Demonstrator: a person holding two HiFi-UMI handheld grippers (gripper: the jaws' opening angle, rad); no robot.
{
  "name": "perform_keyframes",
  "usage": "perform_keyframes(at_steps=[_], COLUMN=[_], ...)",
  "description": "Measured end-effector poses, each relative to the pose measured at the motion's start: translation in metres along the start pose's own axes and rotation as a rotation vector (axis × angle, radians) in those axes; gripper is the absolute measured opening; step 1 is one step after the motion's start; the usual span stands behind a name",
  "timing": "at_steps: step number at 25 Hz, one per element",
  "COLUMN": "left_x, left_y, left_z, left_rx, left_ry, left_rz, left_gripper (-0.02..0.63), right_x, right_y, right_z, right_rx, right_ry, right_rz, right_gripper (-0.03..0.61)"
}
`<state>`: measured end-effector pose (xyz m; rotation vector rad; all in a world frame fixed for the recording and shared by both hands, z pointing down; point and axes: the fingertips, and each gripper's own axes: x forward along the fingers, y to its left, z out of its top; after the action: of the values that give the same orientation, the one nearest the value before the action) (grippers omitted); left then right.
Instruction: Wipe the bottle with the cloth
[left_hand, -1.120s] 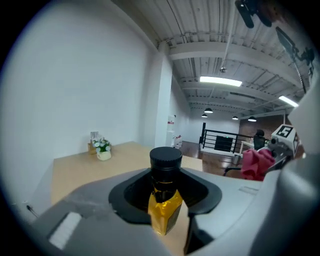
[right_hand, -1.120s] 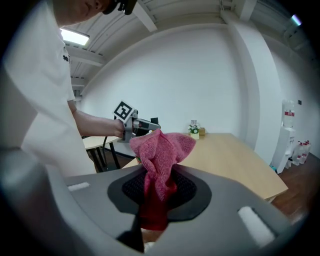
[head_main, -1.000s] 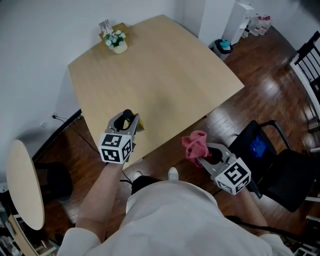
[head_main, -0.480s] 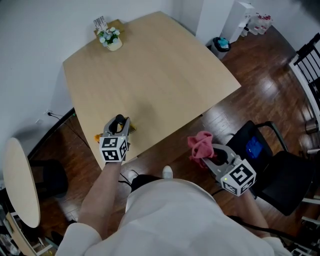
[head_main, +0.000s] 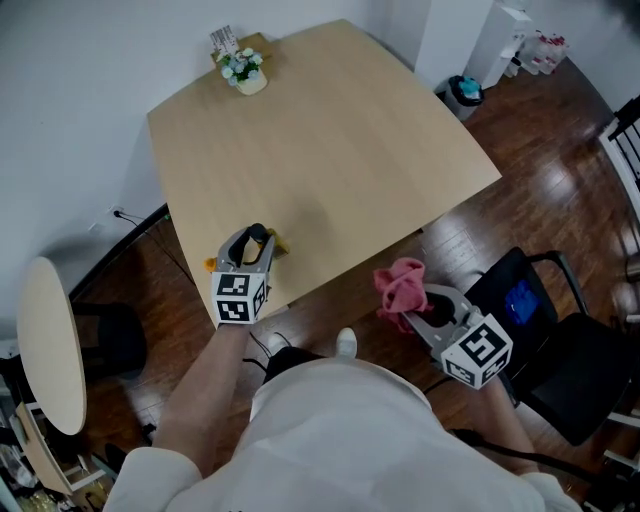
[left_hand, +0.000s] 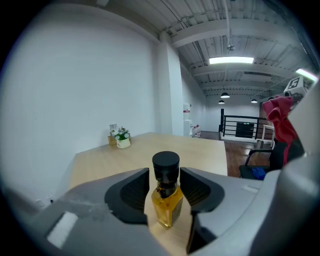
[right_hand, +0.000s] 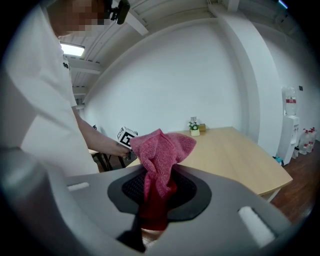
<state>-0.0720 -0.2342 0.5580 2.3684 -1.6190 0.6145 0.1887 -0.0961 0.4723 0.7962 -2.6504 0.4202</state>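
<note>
While its jaws have just been opening, the left hand-held gripper (left_hand: 165, 172) stands spread wide around the bottle (left_hand: 166, 200), pads clear of it. The bottle stands upright on the counter (head_main: 330, 150) near the front edge. Well apart, off the counter, the right hand-held gripper (right_hand: 157, 187) is clamped on the pink cloth (right_hand: 162, 150). No wiping is under way; whether it is finished or still to come, I cannot tell.

Both left tongs (head_main: 257, 240) and right tongs (head_main: 410, 306): grey shells, black pads (left_hand: 131, 192), 1 black-and-white marker cube (head_main: 240, 297) each. White short-sleeved shirt (head_main: 340, 430).
</note>
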Motion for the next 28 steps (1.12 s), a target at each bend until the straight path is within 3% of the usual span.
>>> perform_keyframes(at_steps=[4, 8, 12, 15, 17, 19, 21, 25, 28], left_x=[-0.034, -0.072, -0.119, -0.155, -0.186, -0.225, -0.267, -0.343, -0.382], left_y=[-0.011, -0.042, -0.065, -0.056, -0.041, -0.026, -0.017, -0.012, -0.001], left_z=[-0.001, -0.030, -0.096, -0.176, -0.240, -0.296, -0.338, -0.394, -0.434], left_rx=[0.056, 0.170, 0.322, 0.392, 0.290, 0.118, 0.025, 0.072, 0.017], left_ry=[0.009, 0.093, 0.236, 0.424, 0.600, 0.755, 0.834, 0.844, 0.813], left_rz=[-0.003, -0.078, -0.208, -0.307, -0.360, -0.374, -0.377, -0.427, -0.417], left_gripper=[0.202, 0.200, 0.155, 0.143, 0.141, 0.132, 0.118, 0.110, 0.106], right_x=[0.010, 0.029, 0.050, 0.061, 0.063, 0.063, 0.063, 0.062, 0.061], right_y=[0.007, 0.019, 0.045, 0.073, 0.097, 0.123, 0.150, 0.216, 0.273], right_z=[-0.007, -0.025, -0.029, -0.024, -0.025, -0.028, -0.032, -0.042, -0.047], right_rx=[0.016, 0.038, 0.005, -0.008, -0.009, -0.019, -0.027, 0.005, 0.033], right_ry=[-0.021, -0.015, 0.000, -0.008, -0.008, 0.003, 0.015, 0.006, -0.011], right_rz=[0.041, 0.092, 0.132, 0.146, 0.145, 0.139, 0.122, 0.071, 0.026], right_gripper=[0.087, 0.087, 0.087, 0.087, 0.087, 0.087, 0.087, 0.087, 0.087])
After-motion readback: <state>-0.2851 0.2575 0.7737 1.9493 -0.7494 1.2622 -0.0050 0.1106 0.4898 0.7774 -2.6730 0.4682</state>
